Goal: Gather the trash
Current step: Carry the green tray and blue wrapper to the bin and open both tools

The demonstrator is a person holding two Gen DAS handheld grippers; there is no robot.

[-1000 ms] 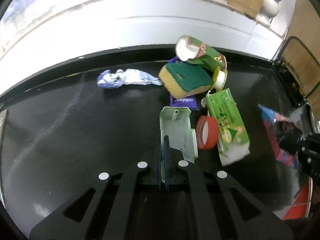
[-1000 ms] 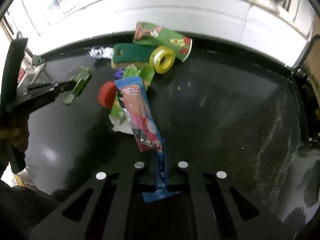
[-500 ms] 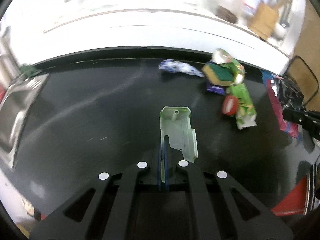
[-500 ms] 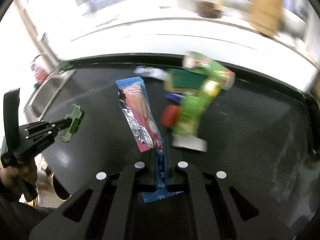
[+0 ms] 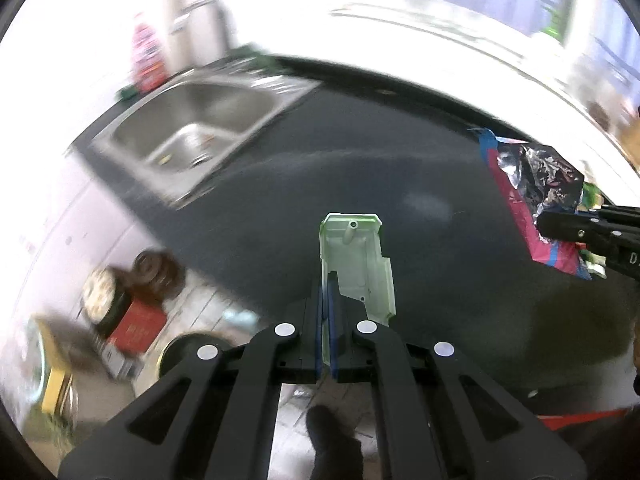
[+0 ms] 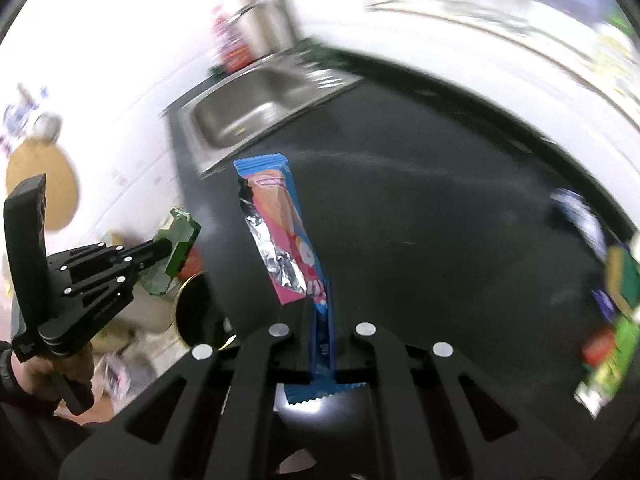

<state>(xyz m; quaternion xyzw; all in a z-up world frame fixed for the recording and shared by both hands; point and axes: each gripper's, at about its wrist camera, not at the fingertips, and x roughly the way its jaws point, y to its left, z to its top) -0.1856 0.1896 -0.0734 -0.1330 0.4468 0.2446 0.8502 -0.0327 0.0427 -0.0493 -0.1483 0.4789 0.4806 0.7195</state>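
While the left gripper [image 5: 328, 312] pinches a pale green plastic piece [image 5: 357, 264] over the black counter's [image 5: 400, 168] front edge, the right gripper [image 6: 322, 320] is clamped tight on a pink and blue snack wrapper [image 6: 280, 228]. Steel sink [image 5: 192, 128] sits further back, and leftover trash [image 6: 616, 300] is blurry at the far right.

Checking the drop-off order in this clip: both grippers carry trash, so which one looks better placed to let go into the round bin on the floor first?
Probably left. The left gripper, holding the green plastic piece, sits past the counter edge right beside the bin; the right gripper with the pink wrapper hangs over the counter.
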